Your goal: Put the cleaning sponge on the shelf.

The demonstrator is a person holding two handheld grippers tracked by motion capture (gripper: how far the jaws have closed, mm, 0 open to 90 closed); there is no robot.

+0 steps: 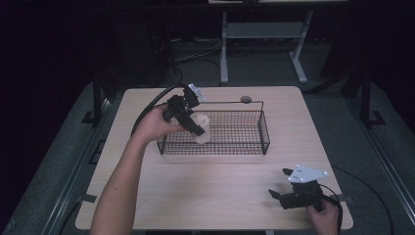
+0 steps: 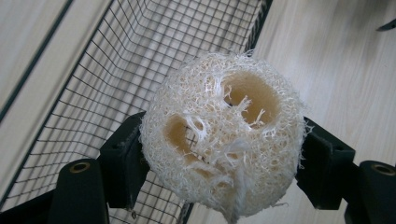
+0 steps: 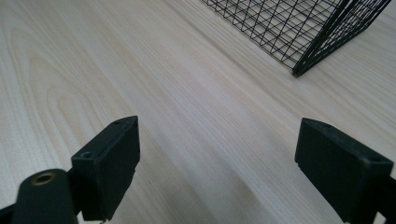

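Note:
A pale, fibrous loofah sponge (image 2: 224, 135) with two hollow channels sits squeezed between the black jaws of my left gripper (image 2: 219, 163). In the high view the left gripper (image 1: 197, 128) holds the loofah (image 1: 202, 128) over the left end of a black wire basket (image 1: 244, 147), just above its near rim. The basket mesh (image 2: 121, 70) lies under and behind the sponge. My right gripper (image 1: 280, 185) rests low near the table's front right corner, jaws wide apart over bare wood. In the right gripper view, the right gripper (image 3: 217, 158) has nothing between its jaws, and a basket corner (image 3: 308, 42) lies ahead.
The light wooden table (image 1: 195, 196) has a round grey disc (image 1: 245, 99) near its back edge behind the basket. A cable (image 1: 147, 110) trails from the left gripper off the table's left side. Table legs and cables stand on the dark floor beyond.

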